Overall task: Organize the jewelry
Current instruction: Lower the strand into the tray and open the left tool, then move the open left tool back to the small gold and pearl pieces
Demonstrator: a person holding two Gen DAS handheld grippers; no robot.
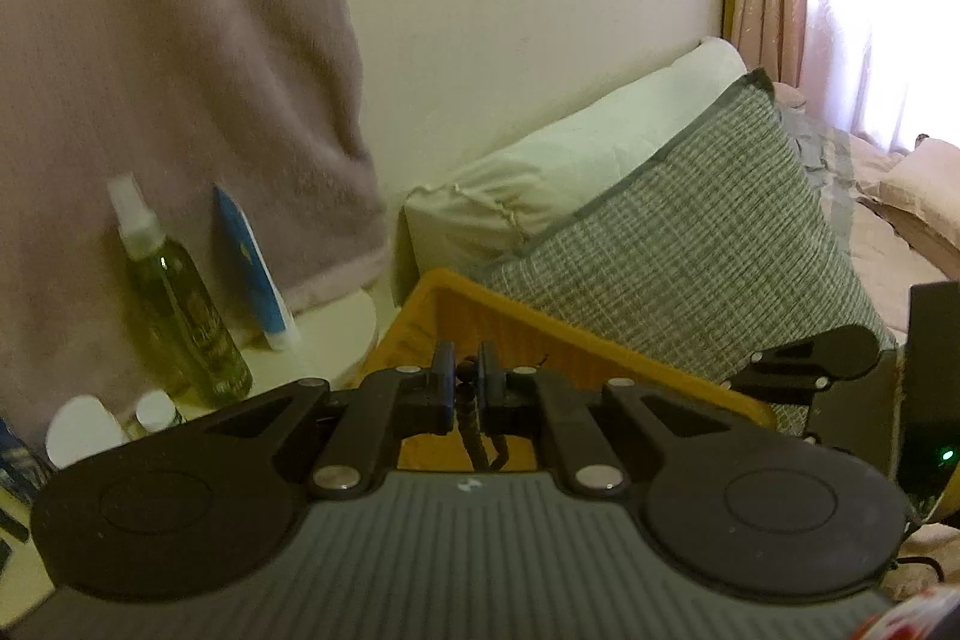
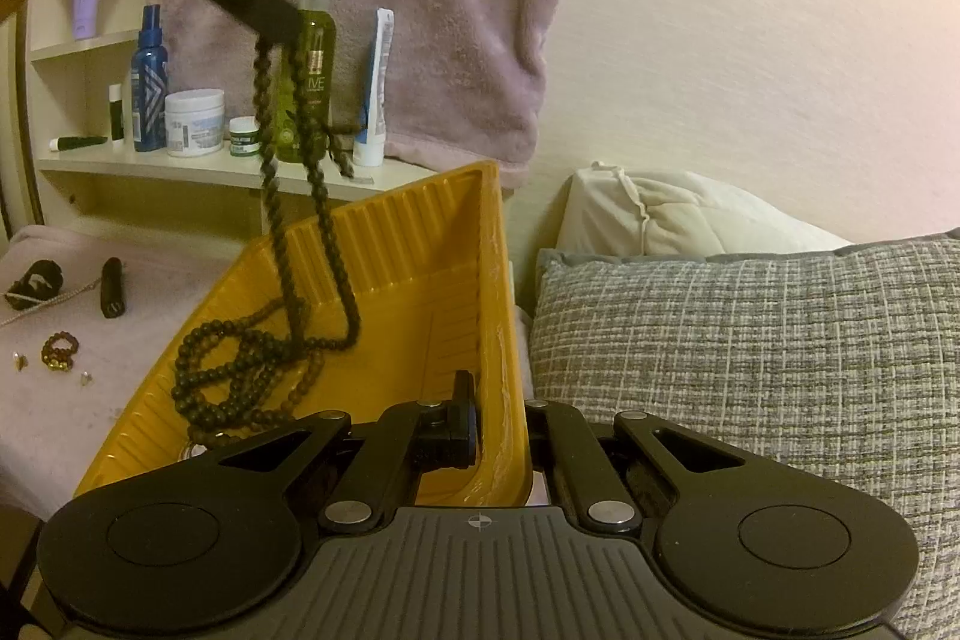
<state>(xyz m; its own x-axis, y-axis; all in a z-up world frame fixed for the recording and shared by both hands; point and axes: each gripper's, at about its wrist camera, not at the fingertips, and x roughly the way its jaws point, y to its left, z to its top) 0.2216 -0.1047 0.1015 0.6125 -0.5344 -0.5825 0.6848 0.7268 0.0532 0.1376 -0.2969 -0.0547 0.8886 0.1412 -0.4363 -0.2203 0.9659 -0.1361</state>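
Between the nearly closed pads of the left gripper [image 1: 463, 383] a dark bead necklace [image 2: 264, 364] hangs, its lower loops already coiled in the yellow tray [image 2: 420, 244], whose near-right wall the right gripper [image 2: 501, 424] clamps, while a small beaded bracelet [image 2: 59, 351] and tiny pieces lie unsorted far left on the pink cloth [image 2: 78, 400].

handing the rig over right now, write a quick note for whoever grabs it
Left gripper: shut on the bead necklace, held above the tray.
Right gripper: clamped on the yellow tray's wall, tilting it up.
Most of the necklace is coiled in the tray; the rest hangs from the left gripper.
Left to do: release the necklace, then gather the bracelet and small pieces on the pink cloth.
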